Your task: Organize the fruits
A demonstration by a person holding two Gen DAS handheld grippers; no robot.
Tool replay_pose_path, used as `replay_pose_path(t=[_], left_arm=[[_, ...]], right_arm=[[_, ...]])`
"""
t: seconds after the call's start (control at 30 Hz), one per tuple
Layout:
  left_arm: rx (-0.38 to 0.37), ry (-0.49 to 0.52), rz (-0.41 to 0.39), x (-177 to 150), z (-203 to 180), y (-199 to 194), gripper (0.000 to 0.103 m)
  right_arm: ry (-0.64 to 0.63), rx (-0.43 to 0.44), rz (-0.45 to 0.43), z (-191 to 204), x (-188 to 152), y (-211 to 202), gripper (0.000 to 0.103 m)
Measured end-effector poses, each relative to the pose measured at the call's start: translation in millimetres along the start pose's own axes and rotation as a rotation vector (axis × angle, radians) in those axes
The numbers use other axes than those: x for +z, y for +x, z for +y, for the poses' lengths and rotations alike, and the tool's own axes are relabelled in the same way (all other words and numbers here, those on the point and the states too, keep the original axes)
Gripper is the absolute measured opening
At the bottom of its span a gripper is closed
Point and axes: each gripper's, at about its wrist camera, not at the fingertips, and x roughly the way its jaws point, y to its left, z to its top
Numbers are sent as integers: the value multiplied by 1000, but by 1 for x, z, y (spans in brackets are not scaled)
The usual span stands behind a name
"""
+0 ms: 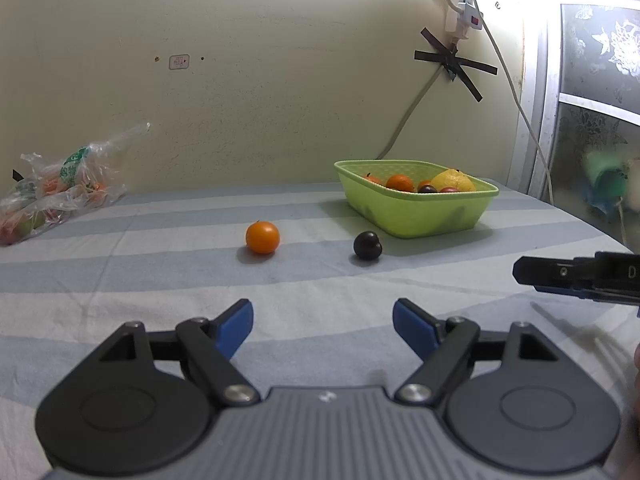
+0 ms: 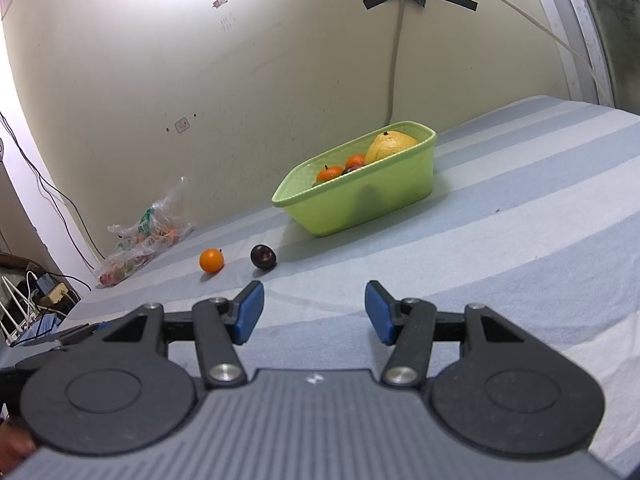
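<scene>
Two fruits sit loose on the striped surface (image 1: 160,280) — an orange (image 1: 262,237) and a dark plum (image 1: 367,245), just beside the green basket (image 1: 420,216). The left gripper (image 1: 323,330) is empty, its fingers apart and opening. The right gripper (image 2: 314,312) is empty too, fingers apart. Both fruits are round — a bump from one finger could roll them away.

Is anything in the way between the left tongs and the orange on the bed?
No. Only bare striped sheet lies between the open left tongs and the orange. The dark plum sits off to its right, nearer the green basket.
</scene>
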Motion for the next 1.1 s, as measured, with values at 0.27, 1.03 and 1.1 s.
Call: replay_pose_path(t=[0.27,1.03,1.1], left_arm=[[0,0,0,0,0,0,80],[-4,0,2,0,-2,0,80],[-4,0,1,0,-2,-1,80]], right_arm=[[1,-1,1,0,0,0,58],[3,-5,3,1,-1,2,58],[3,-5,4,0,-1,2,58]])
